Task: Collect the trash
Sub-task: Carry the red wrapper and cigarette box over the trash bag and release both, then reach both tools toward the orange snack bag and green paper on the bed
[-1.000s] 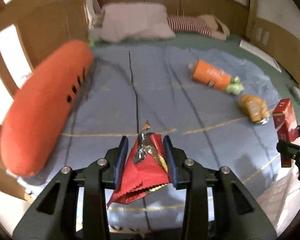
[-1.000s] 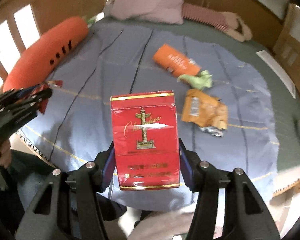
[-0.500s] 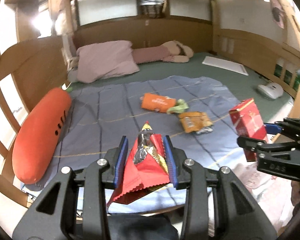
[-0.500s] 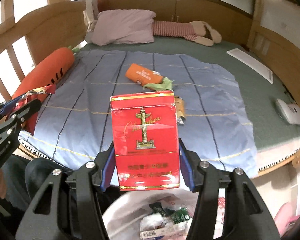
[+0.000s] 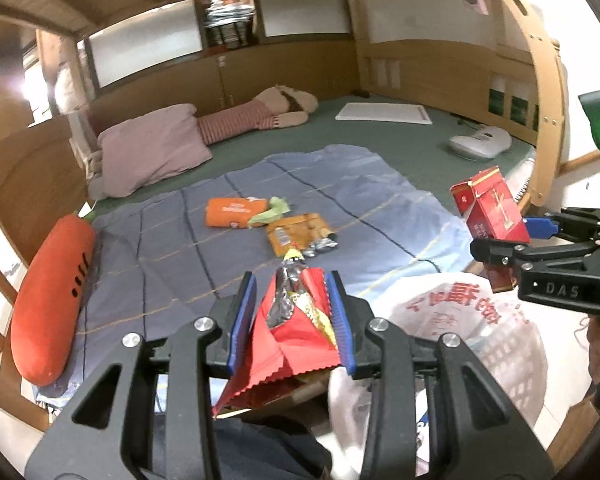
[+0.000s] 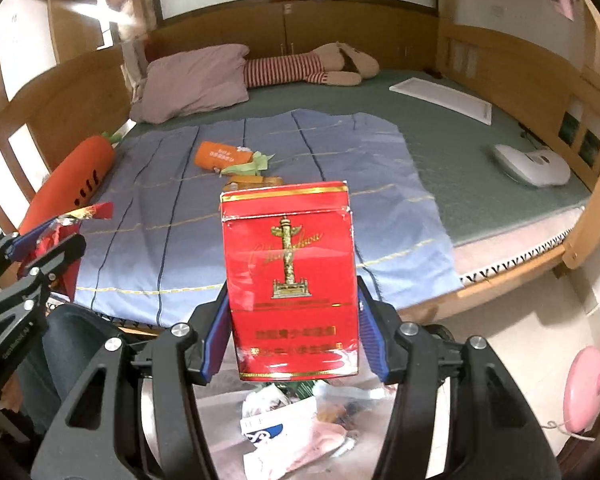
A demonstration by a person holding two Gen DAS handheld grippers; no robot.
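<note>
Left gripper jaws clamp a crinkled red foil snack wrapper; right gripper jaws clamp a rigid red cardboard cigarette box. The white plastic trash bag lies below the right jaws. Risk: the limp wrapper, released beside the bag's mouth, could flutter clear.
</note>
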